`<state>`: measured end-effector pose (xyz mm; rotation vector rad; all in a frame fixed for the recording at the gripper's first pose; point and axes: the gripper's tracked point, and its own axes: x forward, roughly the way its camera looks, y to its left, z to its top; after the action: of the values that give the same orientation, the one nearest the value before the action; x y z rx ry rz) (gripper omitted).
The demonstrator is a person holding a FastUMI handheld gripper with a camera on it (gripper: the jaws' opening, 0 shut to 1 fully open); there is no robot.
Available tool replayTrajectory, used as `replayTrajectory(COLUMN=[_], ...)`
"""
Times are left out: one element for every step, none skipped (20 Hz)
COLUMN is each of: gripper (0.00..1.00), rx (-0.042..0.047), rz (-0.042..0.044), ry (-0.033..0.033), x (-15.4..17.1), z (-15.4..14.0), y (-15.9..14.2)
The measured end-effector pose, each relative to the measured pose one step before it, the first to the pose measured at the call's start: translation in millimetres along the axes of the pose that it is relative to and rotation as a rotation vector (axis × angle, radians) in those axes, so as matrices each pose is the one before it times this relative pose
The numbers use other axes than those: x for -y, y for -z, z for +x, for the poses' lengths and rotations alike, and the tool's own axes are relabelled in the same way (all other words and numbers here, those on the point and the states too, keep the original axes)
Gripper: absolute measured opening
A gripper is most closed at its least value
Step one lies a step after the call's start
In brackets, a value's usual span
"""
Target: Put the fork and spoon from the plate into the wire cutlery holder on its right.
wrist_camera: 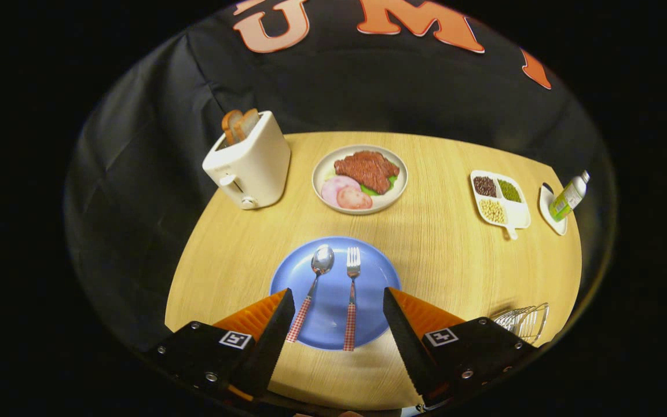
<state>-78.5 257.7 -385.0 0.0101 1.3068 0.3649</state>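
Gripper view: the gripper (338, 321) hangs over the near rim of the round blue plate (377, 272), jaws wide apart and holding nothing. Between and just ahead of them lie the steel spoon with a red-checked handle (311, 289) and, beside it, the matching fork (351, 298), both handles pointing toward the jaws. Both look light, stiff and slippery on the metal; the patterned handles seem the better hold. The wire cutlery holder (523, 319) sits right of the plate, on the pale round wooden worktop (443, 255), with a black cloth booth wall beyond.
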Motion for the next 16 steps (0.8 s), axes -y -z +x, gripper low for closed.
replayTrajectory(gripper=[0.93,0.92,0.92,0.92,0.92,0.91,0.91,0.90,0.90,0.89,0.88,0.87,0.86,0.84,0.83,0.78], rx=[-0.03130,-0.03737,-0.02992,-0.02670,-0.03586,-0.04259,-0.04344,-0.03224,-0.02545,-0.02746,-0.01869,-0.01985,-0.02236,-0.02316,-0.01484,0.00689], rz=[0.00543,-0.00337,-0.00699,-0.01221,-0.01351,-0.01126,-0.00287,0.00088,0.00382,-0.00063,-0.00035,-0.00193,-0.00066,0.00221,-0.00285,-0.00720], ry=[0.00212,0.00328,0.00580,0.00778,0.00874,-0.00072,-0.00118,-0.00355,0.00606,0.00684,0.00597,0.00397,0.00287,0.00409,0.00584,0.01263], x=[0.96,1.87,1.07,0.71,1.48,-0.21,-0.92,-0.60,0.49,1.53,0.96,0.18,1.82,0.49,0.69,1.81], z=[10.52,8.53,7.42,9.05,10.62,8.39,6.81,7.72,8.07,6.03,5.37,5.00,5.06,4.71,1.75,0.39], y=[4.16,4.42,3.82,2.81,7.34,6.43,7.80,3.30,4.24,4.22,2.43,1.77,3.96,3.50,1.55,-3.11])
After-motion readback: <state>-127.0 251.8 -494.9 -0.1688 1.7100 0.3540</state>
